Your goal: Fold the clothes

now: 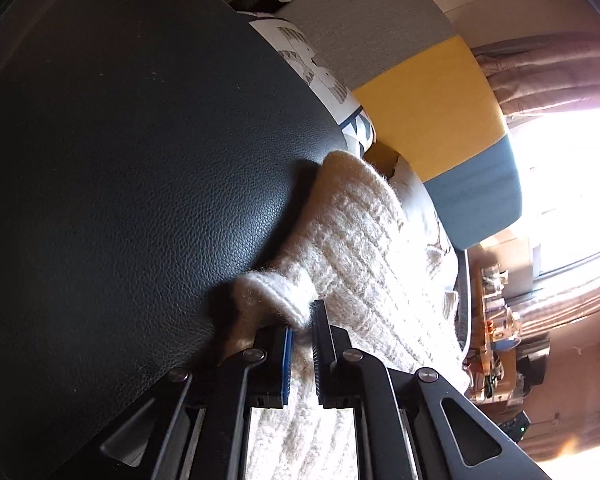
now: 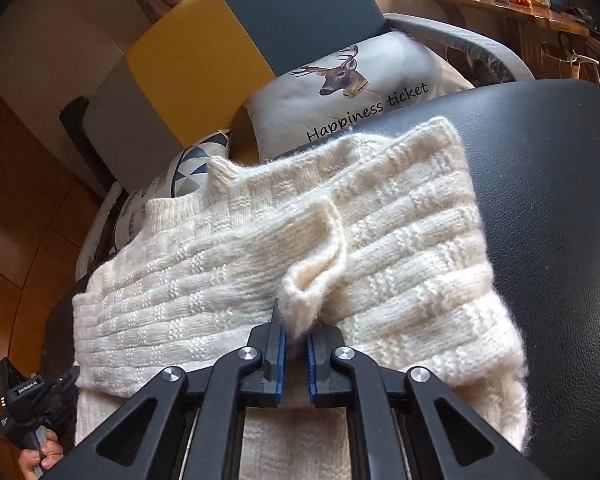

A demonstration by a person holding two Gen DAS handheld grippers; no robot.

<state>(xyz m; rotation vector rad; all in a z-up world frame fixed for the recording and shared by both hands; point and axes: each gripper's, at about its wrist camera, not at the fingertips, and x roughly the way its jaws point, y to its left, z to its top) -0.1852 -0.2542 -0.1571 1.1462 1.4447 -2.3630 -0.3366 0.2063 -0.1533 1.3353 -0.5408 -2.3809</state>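
In the left wrist view, the left claw (image 1: 305,330) sits at the edge of a cream knitted sweater (image 1: 356,248) that lies on a black leather-textured tabletop (image 1: 140,160). Its jaws are nearly together, with a fuzzy rolled edge of the knit caught between them, so it is clenched on the sweater. Beyond the tabletop stands a sofa with grey, yellow and teal panels (image 1: 424,112), and a patterned cushion (image 1: 320,76) rests against it.

In the right wrist view, the right claw (image 2: 296,338) grips a raised fold of the same sweater (image 2: 228,264), a pinch of cream knit standing up between its blue pads (image 2: 282,360). The sweater spreads across the tabletop (image 2: 560,200), partly folded, with one end overhanging the near edge. A white cushion with a deer print (image 2: 340,92) leans on the sofa (image 2: 204,56). At lower left a hand (image 2: 40,456) holds the other gripper's handle.
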